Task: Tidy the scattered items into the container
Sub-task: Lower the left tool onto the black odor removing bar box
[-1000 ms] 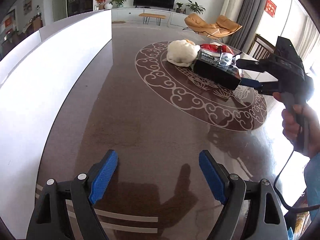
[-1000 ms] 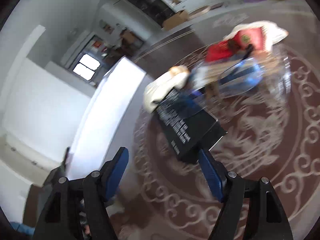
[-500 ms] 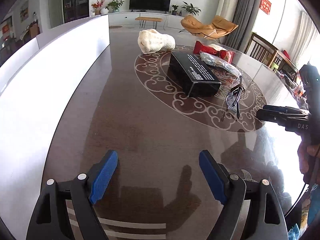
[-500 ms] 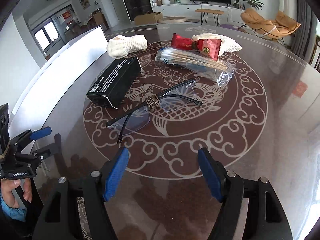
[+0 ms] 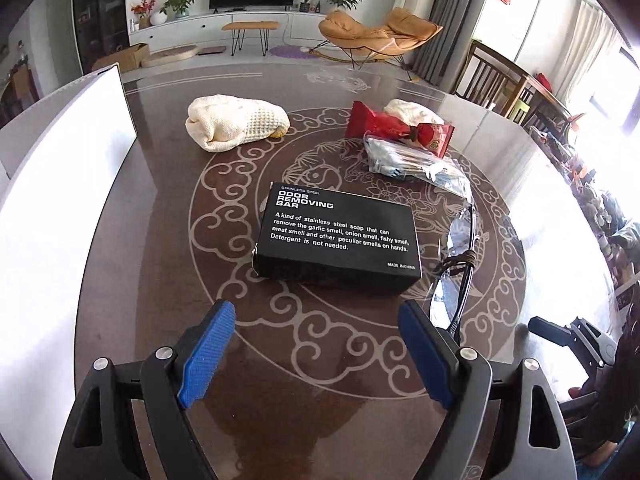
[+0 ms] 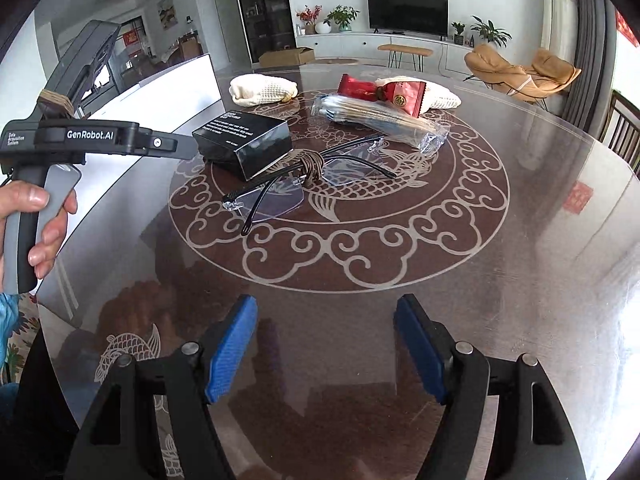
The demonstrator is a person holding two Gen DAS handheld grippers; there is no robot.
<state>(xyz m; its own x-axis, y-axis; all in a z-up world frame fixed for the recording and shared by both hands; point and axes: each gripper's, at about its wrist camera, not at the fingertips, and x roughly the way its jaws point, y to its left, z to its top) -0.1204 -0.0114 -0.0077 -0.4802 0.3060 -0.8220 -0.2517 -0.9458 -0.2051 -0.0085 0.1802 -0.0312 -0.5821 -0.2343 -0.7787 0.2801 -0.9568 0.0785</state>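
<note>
left gripper [image 5: 316, 344]: blue pads set wide apart, nothing between them, hovering over bare bench [image 5: 160, 280] just short of the black box [image 5: 338, 236]. right gripper [image 6: 326, 350]: likewise wide and empty, its jaws easing a little wider, held over the near rim of the bench with the glasses [image 6: 308, 176] ahead of it. change noted: a second ago the right gripper had the black box between its pads, up by the pile of other items; half a second ago the box lay flat on the bench and the gripper had drawn back empty; the left gripper, then well short of the box, has since closed in on it. reading: the box has been put down rather than stowed, so nothing is yet tidied, and the left gripper appears to be taking it over. orientation: the box lies flat, printed face up, long axis running across the left wrist view, so its short sides face the open pads' line only poorly; a grip across its narrower depth looks the easier one. the glasses lie just right of the box, folded arms tied with brown cord, long axis running away from the left gripper. beyond these: a clear packet [image 5: 416, 166], a red wrapper [image 5: 400, 130] atop it, and two cream knitted pieces [image 5: 236, 126]. the white container [image 5: 60, 184] stands along the bench's left edge, beside the box.
</note>
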